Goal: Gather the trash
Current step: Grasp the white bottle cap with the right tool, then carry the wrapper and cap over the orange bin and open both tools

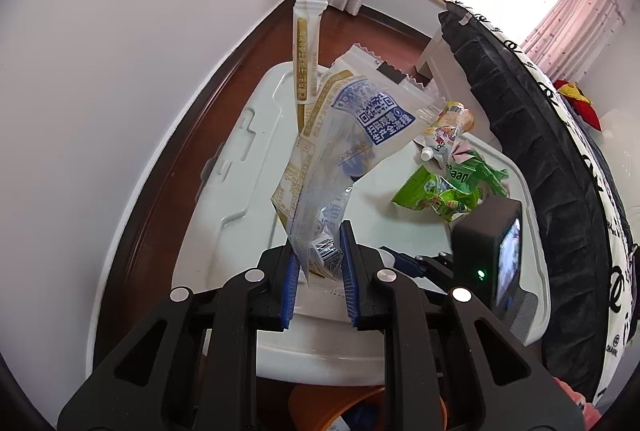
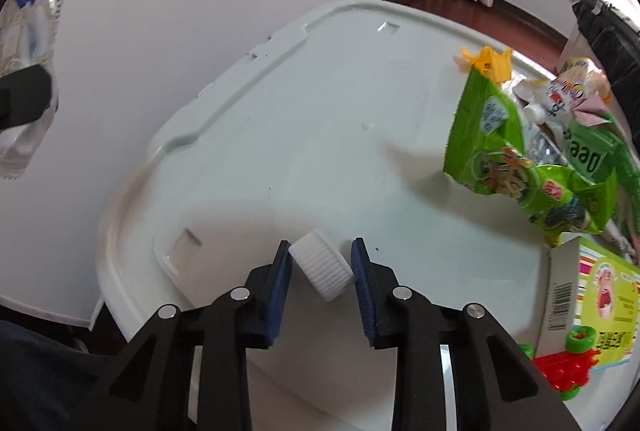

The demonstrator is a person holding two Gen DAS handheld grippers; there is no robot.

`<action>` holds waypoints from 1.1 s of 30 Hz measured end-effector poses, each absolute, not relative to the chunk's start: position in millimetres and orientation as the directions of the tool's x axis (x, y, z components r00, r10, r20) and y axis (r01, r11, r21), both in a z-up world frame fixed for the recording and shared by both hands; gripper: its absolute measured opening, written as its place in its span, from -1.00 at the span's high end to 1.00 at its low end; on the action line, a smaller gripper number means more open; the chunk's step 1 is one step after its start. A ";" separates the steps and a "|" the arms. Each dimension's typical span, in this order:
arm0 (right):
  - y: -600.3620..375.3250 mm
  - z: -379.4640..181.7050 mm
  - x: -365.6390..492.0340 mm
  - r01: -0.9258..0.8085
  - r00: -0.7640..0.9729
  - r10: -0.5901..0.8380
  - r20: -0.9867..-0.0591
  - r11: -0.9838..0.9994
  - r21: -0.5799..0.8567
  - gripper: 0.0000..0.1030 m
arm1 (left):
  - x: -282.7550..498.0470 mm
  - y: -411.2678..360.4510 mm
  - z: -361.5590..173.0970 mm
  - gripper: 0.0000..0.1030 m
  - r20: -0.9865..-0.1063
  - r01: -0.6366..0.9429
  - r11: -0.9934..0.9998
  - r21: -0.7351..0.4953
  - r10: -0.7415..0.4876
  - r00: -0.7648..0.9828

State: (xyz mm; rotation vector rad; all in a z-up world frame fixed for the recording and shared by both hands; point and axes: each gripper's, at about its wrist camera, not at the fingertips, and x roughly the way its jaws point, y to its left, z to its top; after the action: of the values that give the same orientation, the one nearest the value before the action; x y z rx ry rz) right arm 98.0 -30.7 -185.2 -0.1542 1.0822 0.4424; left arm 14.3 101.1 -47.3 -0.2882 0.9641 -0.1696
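Left claw (image 1: 320, 255) is gripping a bunch of plastic wrappers (image 1: 340, 147) between its tips, standing up long-ways, tilted. Right claw (image 2: 320, 263) is holding a tilted white cap (image 2: 320, 265) above the white bin lid (image 2: 280, 135).

The left gripper (image 1: 320, 263) is raised above the surface, its two blue-padded fingers (image 1: 289, 283) pointing forward and pinching the lower end of a bundle of clear wrappers (image 1: 332, 167), which stands up between the jaws (the pads are not fully together, the plastic filling the gap). The right gripper (image 2: 320, 267) sits lower and angles down, its blue pads (image 2: 280, 287) closed against the two sides of a white bottle cap (image 2: 322, 269).
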 end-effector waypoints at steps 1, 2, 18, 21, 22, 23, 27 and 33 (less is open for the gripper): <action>-33.2 -181.5 94.2 -0.420 0.397 0.285 -0.873 0.902 0.103 0.41 | 14.5 101.9 -47.5 0.64 -0.783 0.015 0.949 -0.316 -0.269 0.561; -34.9 -179.1 91.9 -0.418 0.400 0.292 -0.869 0.902 0.111 0.41 | 14.2 100.9 -47.4 0.64 -0.783 0.015 0.949 -0.315 -0.269 0.561; -152.4 -40.2 -61.1 -0.325 0.596 0.327 -0.734 0.933 0.152 0.40 | -14.1 67.8 -28.6 0.64 -0.769 0.150 0.957 -0.247 -0.288 0.571; -172.1 -20.2 -94.2 -0.296 0.634 0.299 -0.713 0.946 0.134 0.40 | -31.2 47.2 -12.9 0.64 -0.758 0.215 0.953 -0.214 -0.301 0.578; -179.2 -14.4 -105.0 -0.287 0.641 0.294 -0.709 0.949 0.134 0.40 | -36.7 42.2 -9.5 0.64 -0.757 0.235 0.950 -0.206 -0.306 0.577; -185.3 -10.1 -115.7 -0.276 0.649 0.285 -0.706 0.952 0.130 0.40 | -44.4 35.9 -5.6 0.64 -0.756 0.260 0.945 -0.197 -0.315 0.573; -200.7 -6.1 -145.4 -0.249 0.658 0.263 -0.706 0.960 0.126 0.40 | -81.2 15.9 7.9 0.64 -0.755 0.353 0.920 -0.169 -0.352 0.554; -207.8 -29.4 -173.1 -0.221 0.596 0.252 -0.763 0.964 0.147 0.40 | -135.0 -9.6 -6.4 0.64 -0.789 0.451 0.882 -0.136 -0.372 0.489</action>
State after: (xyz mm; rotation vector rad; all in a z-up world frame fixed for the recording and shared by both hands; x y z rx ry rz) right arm -173.1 -207.8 -29.4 0.0381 0.8914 0.2748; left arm -135.0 -9.6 -6.4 0.0935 0.9344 -0.5010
